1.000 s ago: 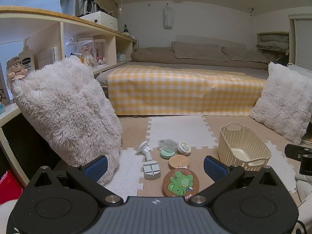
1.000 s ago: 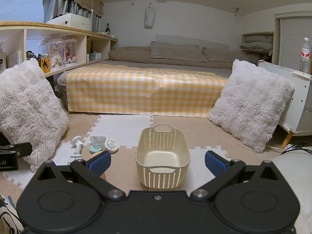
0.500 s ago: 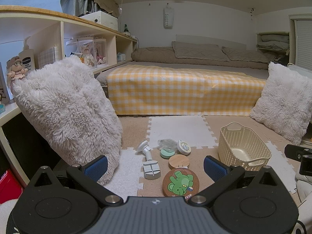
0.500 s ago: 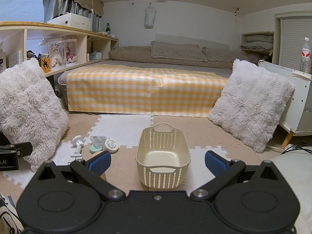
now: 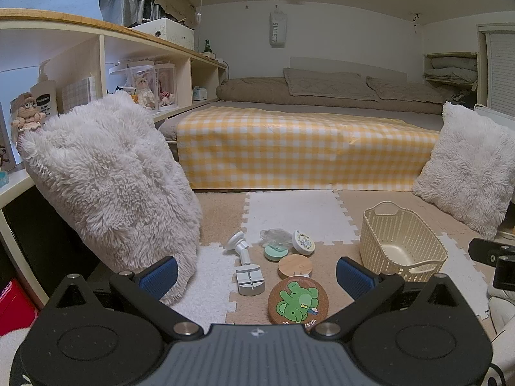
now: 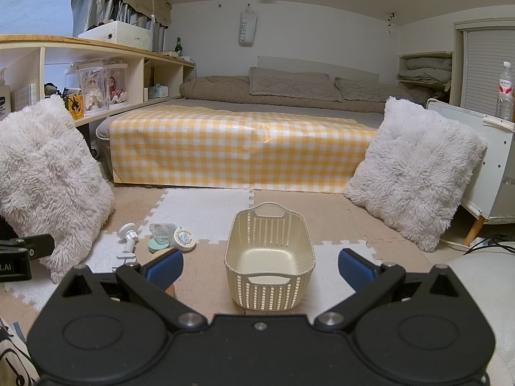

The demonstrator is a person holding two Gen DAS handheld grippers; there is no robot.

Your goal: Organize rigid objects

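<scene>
The basket (image 6: 269, 259) looks like cream plastic with a woven lattice wall and a smooth bottom. The round coaster (image 5: 298, 299) seems to be cork with a printed green elephant; the disc (image 5: 295, 266) beside it looks like matt wood. The floor mat (image 5: 291, 214) is foam with a fuzzy surface. The pillow (image 5: 112, 177) is shaggy white cloth.

I am in a bedroom of a home, down near the floor. Ahead of me a low bed (image 6: 244, 151) wears a yellow checked cover, with brown pillows (image 6: 293, 88) along the wall behind it. Fluffy white cushions (image 6: 415, 170) lean at either side. The floor is foam puzzle mats (image 6: 199, 209) in beige and white. A long wooden shelf (image 5: 106, 61) on my left holds dolls in clear cases (image 5: 145, 88) and a lotion bottle (image 5: 43, 96). Folded bedding (image 6: 425, 70) sits in a nook at the far right.
</scene>
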